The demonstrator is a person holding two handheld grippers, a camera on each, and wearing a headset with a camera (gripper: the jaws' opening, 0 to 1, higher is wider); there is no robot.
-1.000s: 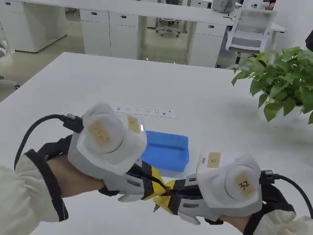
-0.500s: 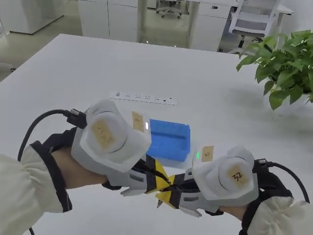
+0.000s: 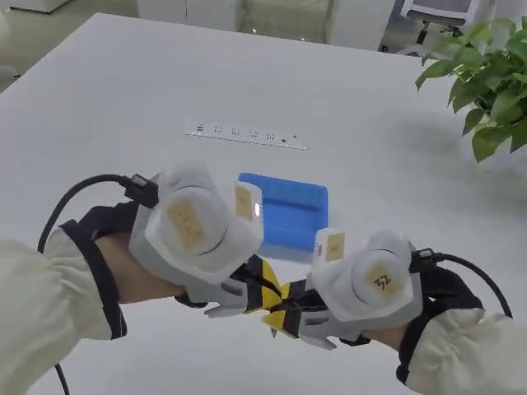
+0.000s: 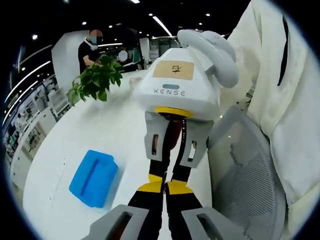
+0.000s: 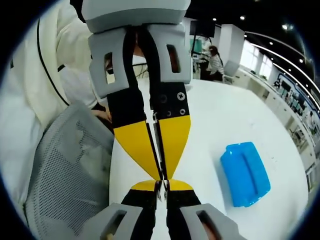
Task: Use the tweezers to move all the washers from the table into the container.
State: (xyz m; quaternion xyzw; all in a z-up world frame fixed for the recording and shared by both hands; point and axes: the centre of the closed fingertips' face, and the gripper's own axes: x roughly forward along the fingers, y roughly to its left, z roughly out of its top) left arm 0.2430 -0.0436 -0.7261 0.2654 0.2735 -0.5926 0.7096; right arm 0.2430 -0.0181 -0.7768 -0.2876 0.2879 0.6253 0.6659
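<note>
My two grippers meet tip to tip low over the white table (image 3: 123,99). In the head view the left gripper (image 3: 276,298) comes in from the left and the right gripper (image 3: 280,317) from the right, yellow jaw tips touching. In the right gripper view a thin metal strip, the tweezers (image 5: 157,145), runs between the left gripper's shut yellow jaws down into my right gripper (image 5: 161,186), also shut on it. The left gripper (image 4: 164,189) faces the right one head-on. A blue container (image 3: 284,210) (image 4: 94,177) (image 5: 245,172) lies just beyond the grippers.
A white power strip (image 3: 245,134) is set into the table behind the container. A green potted plant (image 3: 490,78) stands at the far right. A grey mesh chair (image 4: 250,170) (image 5: 70,170) sits at the table's near edge. A person (image 4: 92,47) stands far off.
The head camera has tilted down, so the whole scene sits higher. Both grippers stay joined tip to tip, and the right one has drawn slightly in toward the left.
</note>
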